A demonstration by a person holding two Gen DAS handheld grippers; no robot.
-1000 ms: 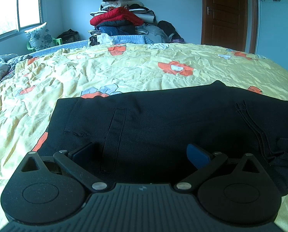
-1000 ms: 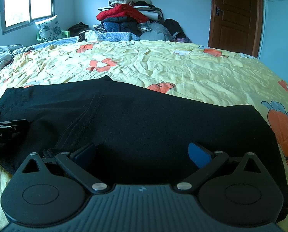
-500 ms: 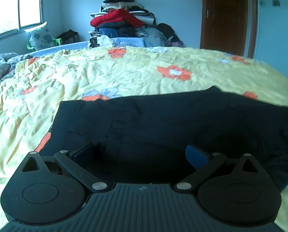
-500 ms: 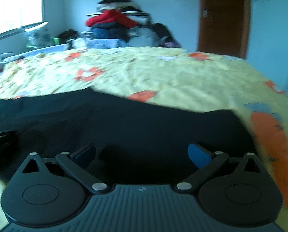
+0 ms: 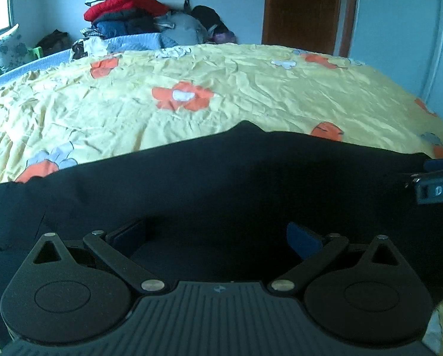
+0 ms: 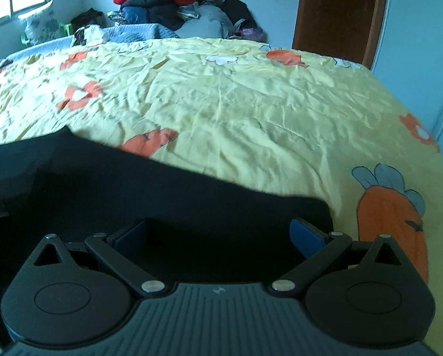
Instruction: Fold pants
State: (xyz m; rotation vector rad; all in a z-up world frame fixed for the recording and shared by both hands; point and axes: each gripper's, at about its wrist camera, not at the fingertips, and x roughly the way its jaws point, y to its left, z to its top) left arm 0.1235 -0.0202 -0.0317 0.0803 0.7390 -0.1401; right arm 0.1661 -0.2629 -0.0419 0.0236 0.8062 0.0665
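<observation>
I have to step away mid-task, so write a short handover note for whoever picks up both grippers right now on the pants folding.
Left gripper: open, jaws spread, low over the near edge of the black fabric pants, gripping nothing.
Right gripper: open, also low over the pants, near their right end.
The pants lie spread flat across the near side of the yellow flowered bedsheet. How many layers they are in cannot be told.
Done: the pants are laid out flat.
Left: close both grippers on the near edge, fold the fabric over, then smooth it.
</observation>
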